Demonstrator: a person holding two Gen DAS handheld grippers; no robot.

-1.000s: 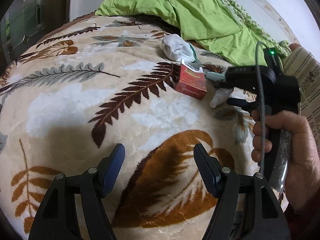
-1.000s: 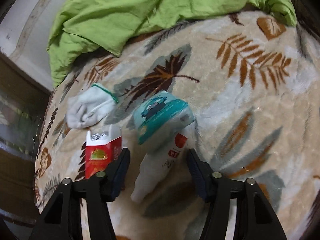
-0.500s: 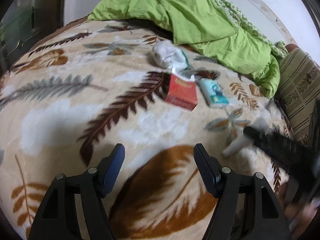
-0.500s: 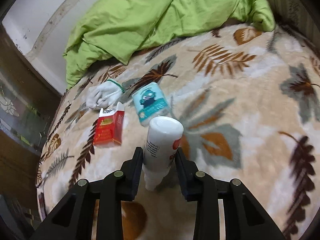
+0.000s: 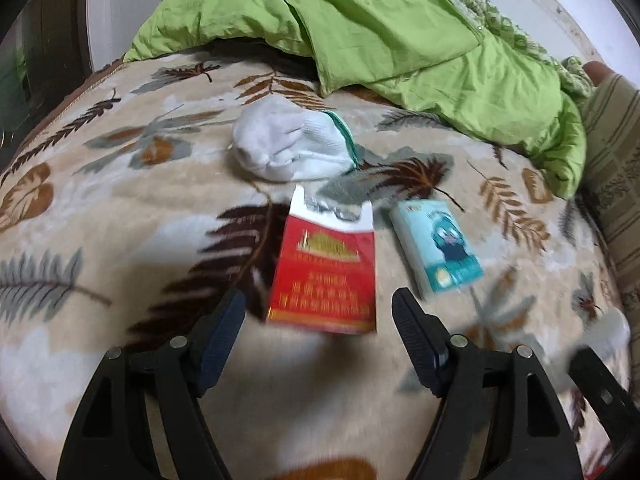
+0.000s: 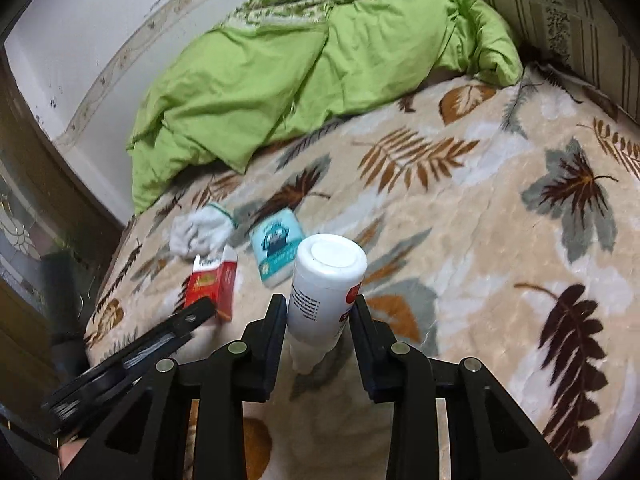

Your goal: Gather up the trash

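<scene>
My right gripper (image 6: 319, 316) is shut on a white plastic bottle (image 6: 326, 280) and holds it above the bed. My left gripper (image 5: 319, 330) is open, its fingers either side of the near end of a red cigarette pack (image 5: 325, 276) lying on the leaf-patterned blanket (image 5: 120, 240). The pack also shows in the right wrist view (image 6: 212, 284). A teal tissue packet (image 5: 436, 246) lies just right of the pack and shows in the right wrist view too (image 6: 276, 250). A white balled sock (image 5: 292, 144) lies behind the pack, and the right wrist view shows it as well (image 6: 202, 230).
A crumpled green duvet (image 5: 380, 28) is heaped at the back of the bed. A striped pillow (image 5: 616, 184) lies at the right edge. The left gripper's body (image 6: 132, 352) shows blurred in the right wrist view. A wall and dark wooden frame stand to the left.
My right gripper closed on the white bottle and lifted it off the blanket. My left gripper moved forward to straddle the red pack.
</scene>
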